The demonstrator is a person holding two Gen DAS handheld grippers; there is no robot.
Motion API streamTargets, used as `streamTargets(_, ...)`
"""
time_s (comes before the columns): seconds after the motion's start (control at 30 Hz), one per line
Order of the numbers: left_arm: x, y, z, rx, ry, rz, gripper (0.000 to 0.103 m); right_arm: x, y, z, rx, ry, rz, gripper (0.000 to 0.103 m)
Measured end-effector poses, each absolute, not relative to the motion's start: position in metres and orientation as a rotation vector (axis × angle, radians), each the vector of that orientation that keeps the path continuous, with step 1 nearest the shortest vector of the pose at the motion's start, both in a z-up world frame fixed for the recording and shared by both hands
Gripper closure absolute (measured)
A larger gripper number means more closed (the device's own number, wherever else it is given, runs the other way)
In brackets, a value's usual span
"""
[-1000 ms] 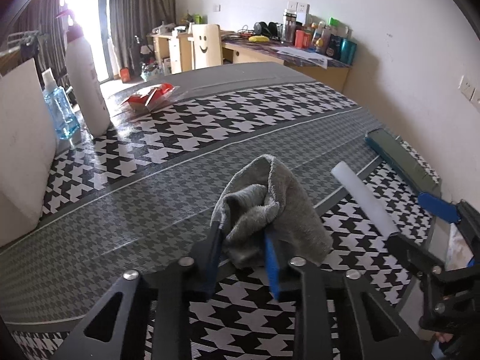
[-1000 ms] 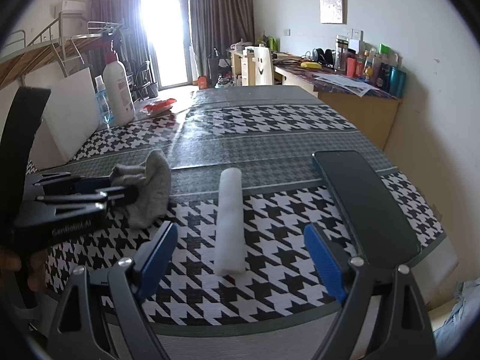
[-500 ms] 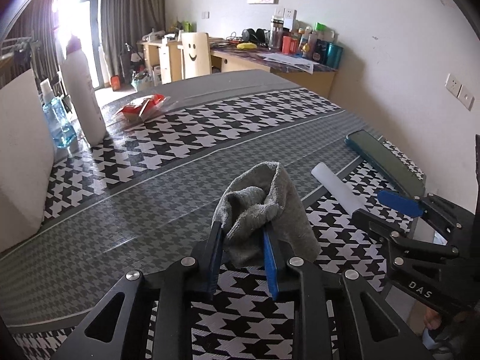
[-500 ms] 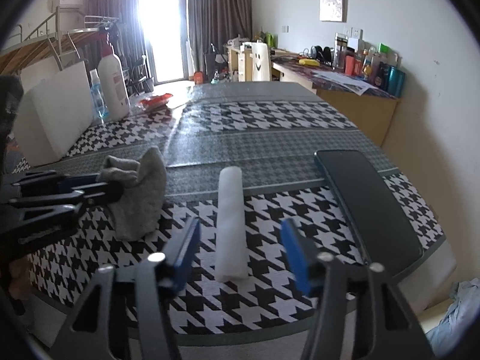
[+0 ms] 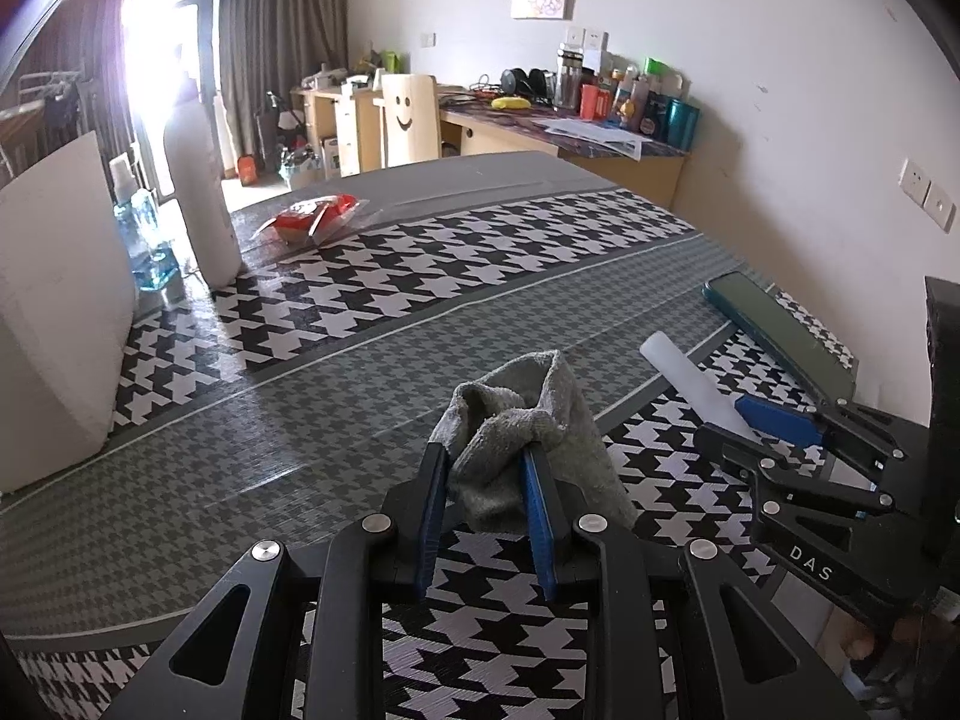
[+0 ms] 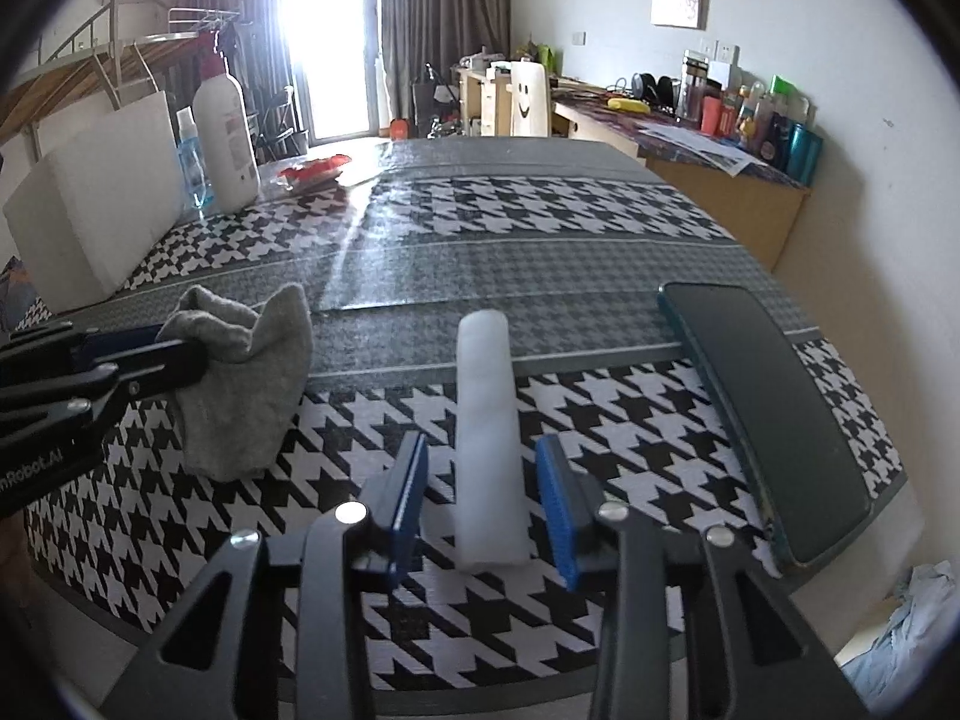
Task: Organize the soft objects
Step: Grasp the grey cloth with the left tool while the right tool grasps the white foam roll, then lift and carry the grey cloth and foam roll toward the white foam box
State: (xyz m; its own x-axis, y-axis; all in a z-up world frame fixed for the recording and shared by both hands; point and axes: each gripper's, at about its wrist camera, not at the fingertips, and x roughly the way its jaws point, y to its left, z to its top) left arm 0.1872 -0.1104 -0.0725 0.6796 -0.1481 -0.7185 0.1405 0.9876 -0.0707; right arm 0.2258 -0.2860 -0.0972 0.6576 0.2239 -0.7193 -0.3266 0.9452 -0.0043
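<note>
Left tool (image 5: 483, 468) grips grey cloth (image 5: 528, 438); right tool (image 6: 483, 480) closing around white foam roll (image 6: 489, 420).
Cloth pinched between narrow-set blue pads, its lower end resting on the houndstooth table (image 6: 540, 210) (left of roll). Roll lies flat between the right pads, not yet touched; dark phone (image 6: 768, 408) just right of it.

White block (image 5: 54, 312) cropped at left edge

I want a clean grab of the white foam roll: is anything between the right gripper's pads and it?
Nothing visible. The right gripper straddles the white foam roll, jaws closing, only bare tablecloth in the gaps.
</note>
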Motion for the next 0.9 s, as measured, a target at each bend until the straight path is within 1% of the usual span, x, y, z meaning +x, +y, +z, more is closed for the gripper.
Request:
streamTargets(0.13, 0.186, -0.110, -0.070, -0.009, 0.797, -0.160, 0.076, 0.227, -0.287, -0.097, -0.133, 0.800, 0.325, 0.062)
streamTargets(0.17, 0.185, -0.110, -0.070, -0.011, 0.794, -0.163, 0.076, 0.228, -0.288, -0.096, -0.135, 0.802, 0.326, 0.065)
streamTargets(0.27, 0.183, -0.109, -0.067, -0.012, 0.784, -0.170, 0.077, 0.230, -0.290, -0.095, -0.124, 0.807, 0.319, 0.079)
streamTargets(0.37, 0.180, -0.107, -0.066, -0.016, 0.780, -0.174, 0.077, 0.232, -0.290, -0.095, -0.119, 0.806, 0.323, 0.082)
streamTargets(0.47, 0.177, -0.103, -0.064, -0.020, 0.771, -0.174, 0.078, 0.229, -0.291, -0.090, -0.103, 0.797, 0.326, 0.087)
streamTargets(0.6, 0.172, -0.098, -0.061, -0.026, 0.761, -0.178, 0.080, 0.225, -0.287, -0.084, -0.106, 0.780, 0.334, 0.087)
streamTargets(0.9, 0.161, -0.086, -0.052, -0.039, 0.730, -0.194, 0.088, 0.212, -0.277, -0.070, -0.101, 0.744, 0.368, 0.087)
